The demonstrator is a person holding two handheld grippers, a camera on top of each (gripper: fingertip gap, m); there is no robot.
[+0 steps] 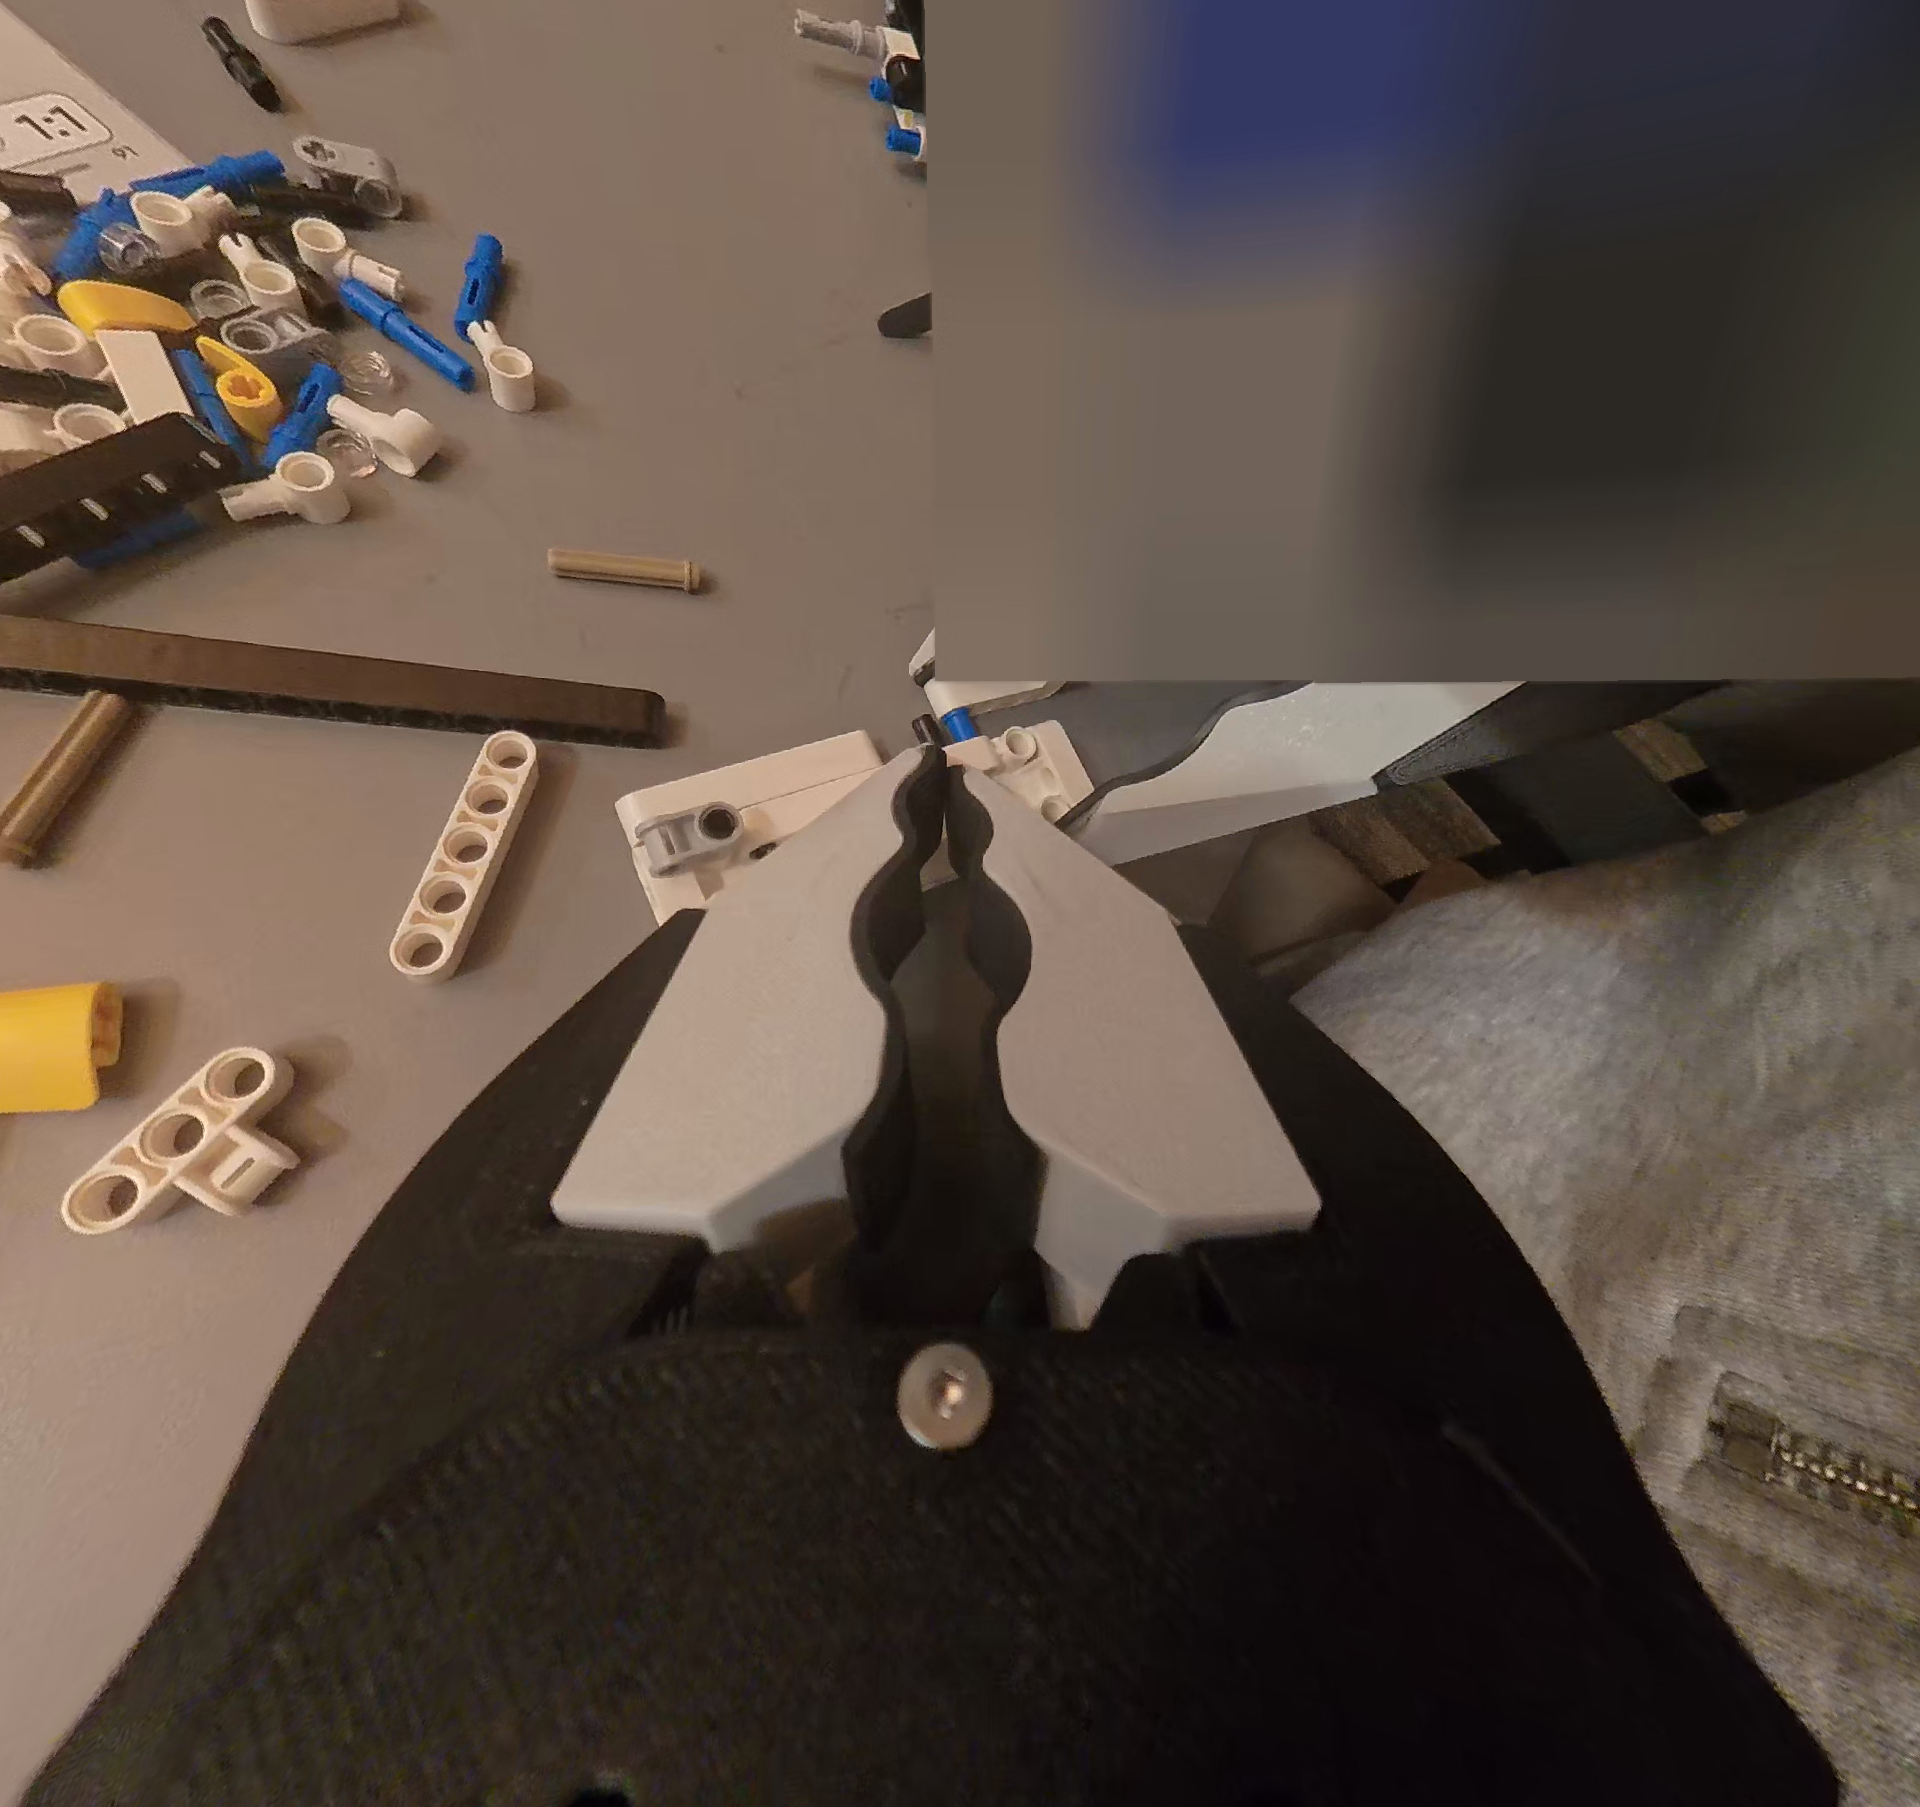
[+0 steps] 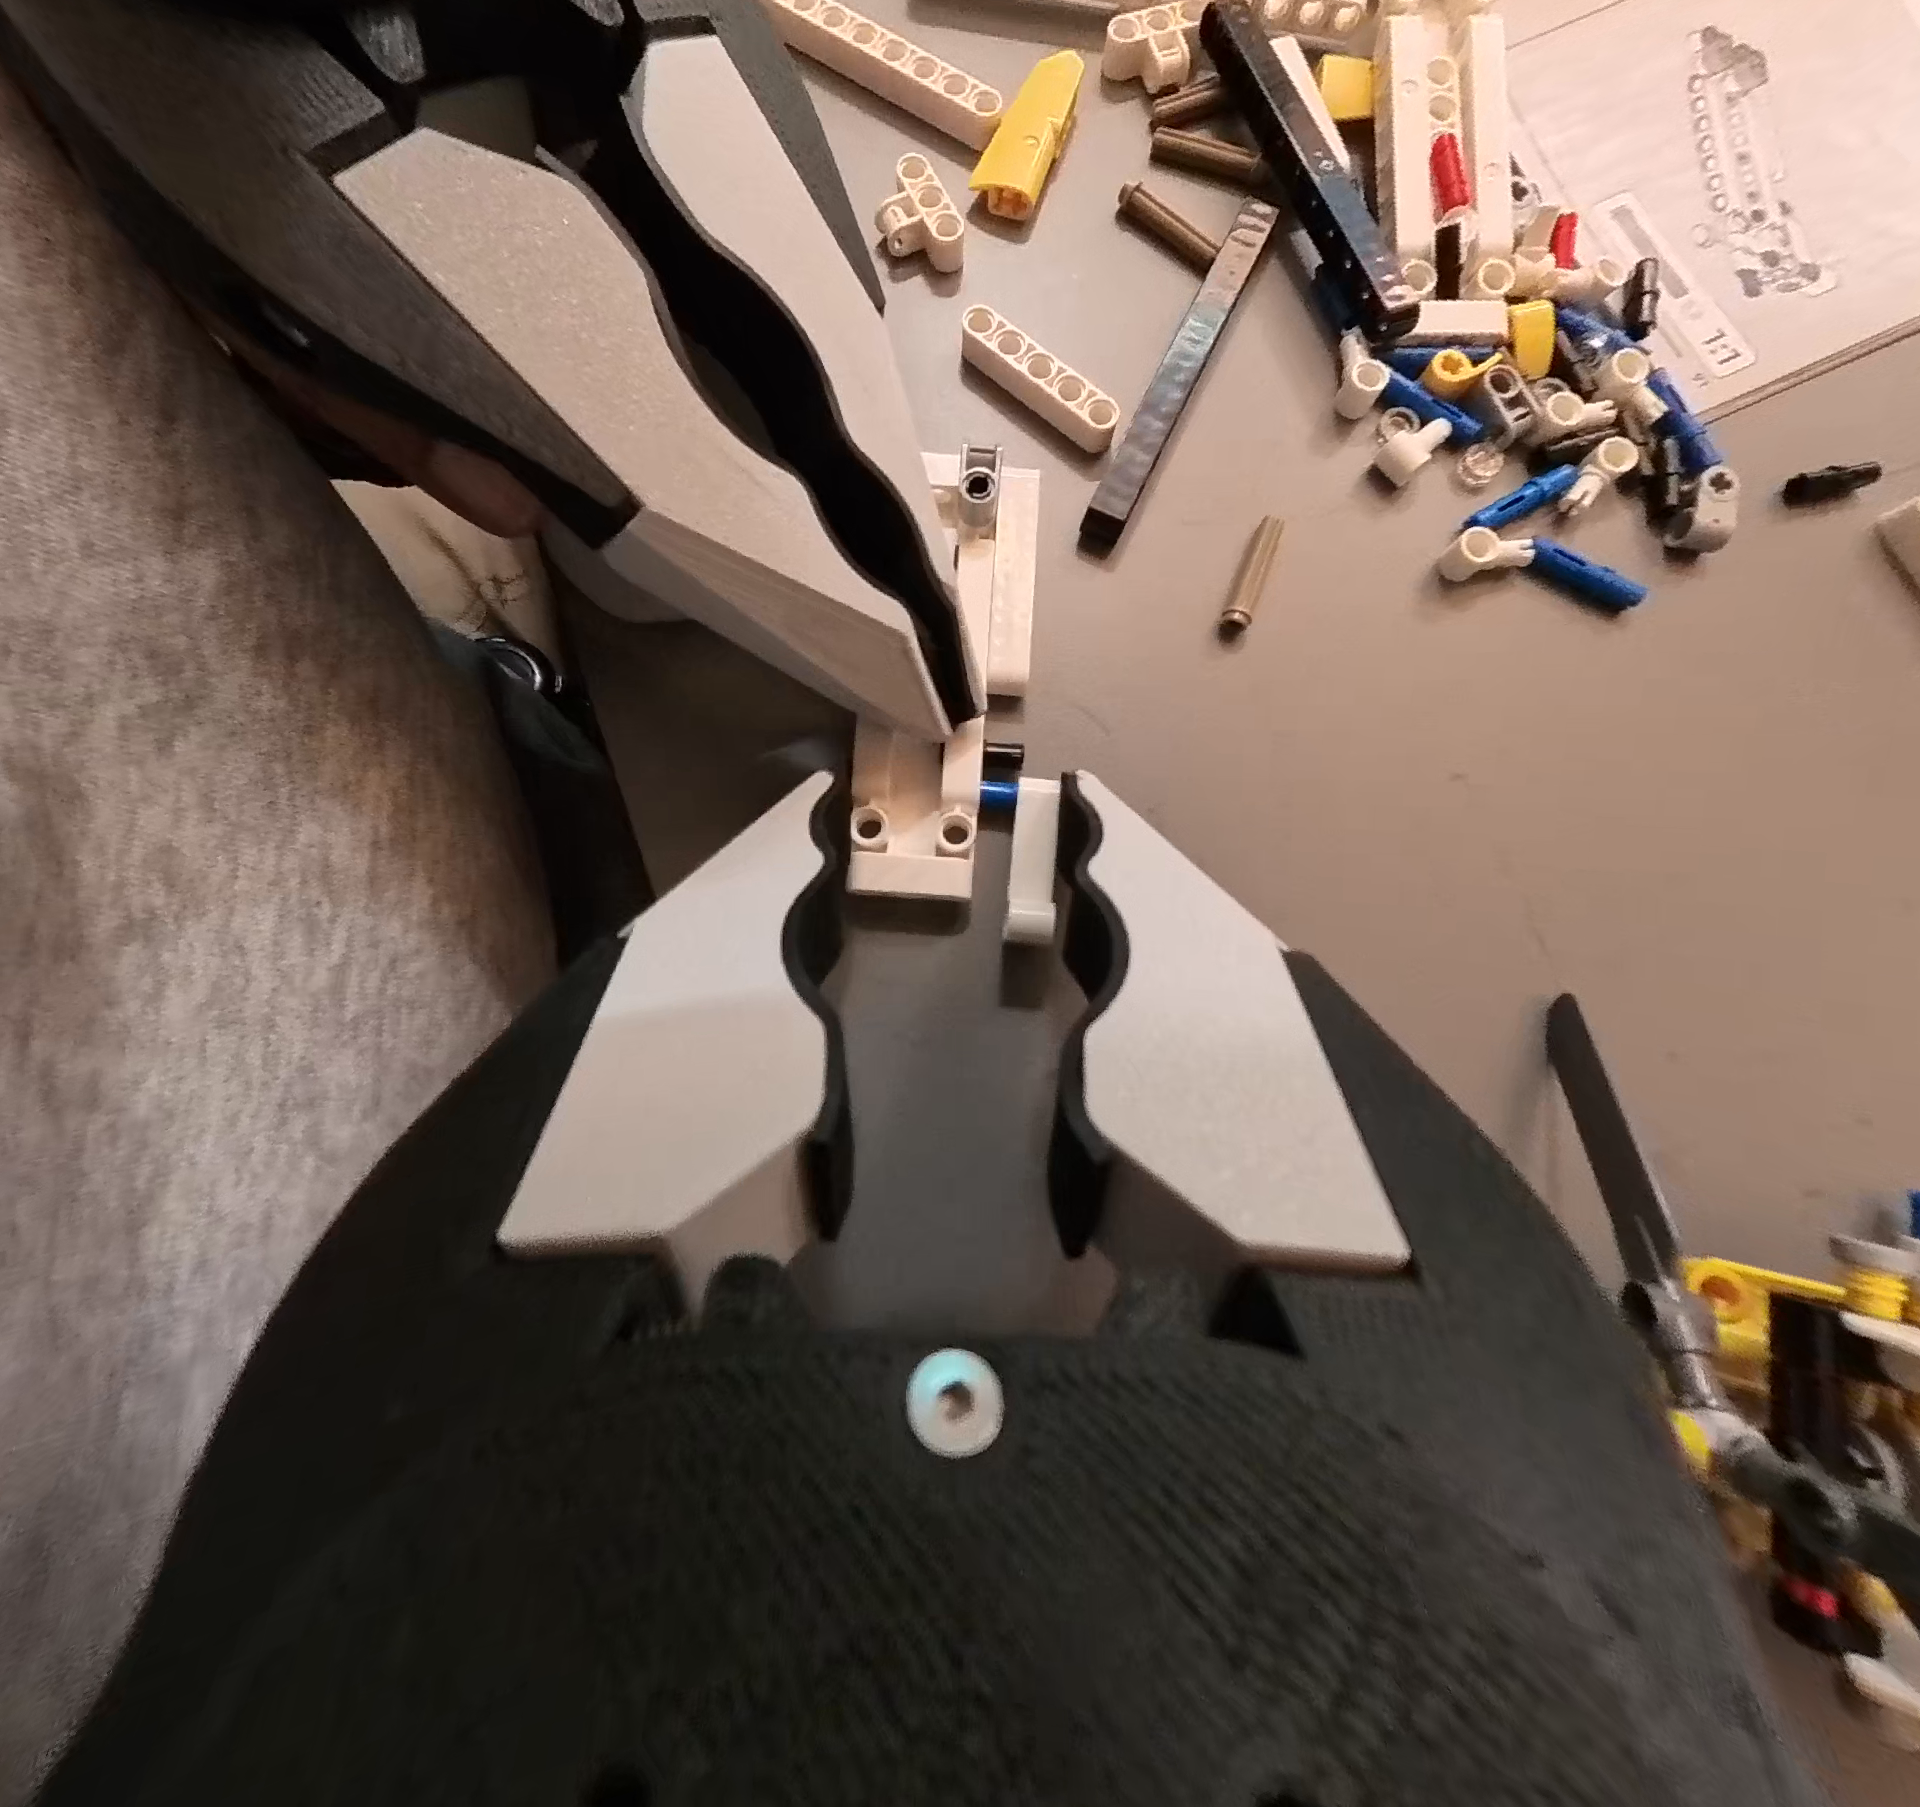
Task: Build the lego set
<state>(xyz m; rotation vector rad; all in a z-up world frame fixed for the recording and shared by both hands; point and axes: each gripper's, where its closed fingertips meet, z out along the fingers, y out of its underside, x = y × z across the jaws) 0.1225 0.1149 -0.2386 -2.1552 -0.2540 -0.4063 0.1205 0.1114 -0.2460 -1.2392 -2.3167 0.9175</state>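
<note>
A white lego assembly [image 2: 912, 838] with a grey connector [image 2: 979, 481] at its far end lies on the grey table. My left gripper [image 1: 940, 758] is shut on the assembly's thin upper edge. It also shows in the right wrist view [image 2: 961, 713], coming in from the upper left. My right gripper [image 2: 951, 801] is open, with one finger on each side of the assembly's near block. A small white piece [image 2: 1034, 864] rests against its right pad. A blue pin [image 2: 1000, 793] and a black pin [image 2: 1004, 749] stick out of the block toward that piece.
A pile of loose blue, white, black and yellow parts [image 2: 1538, 386] lies on an instruction booklet [image 2: 1704, 157]. White beams [image 2: 1039, 377], a long black beam [image 2: 1179, 375] and a tan axle [image 2: 1252, 573] lie beyond. A part-built model [image 2: 1787, 1362] sits lower right. A grey sleeve [image 1: 1621, 1134] lies close by. My left and right fingertips are right by each other.
</note>
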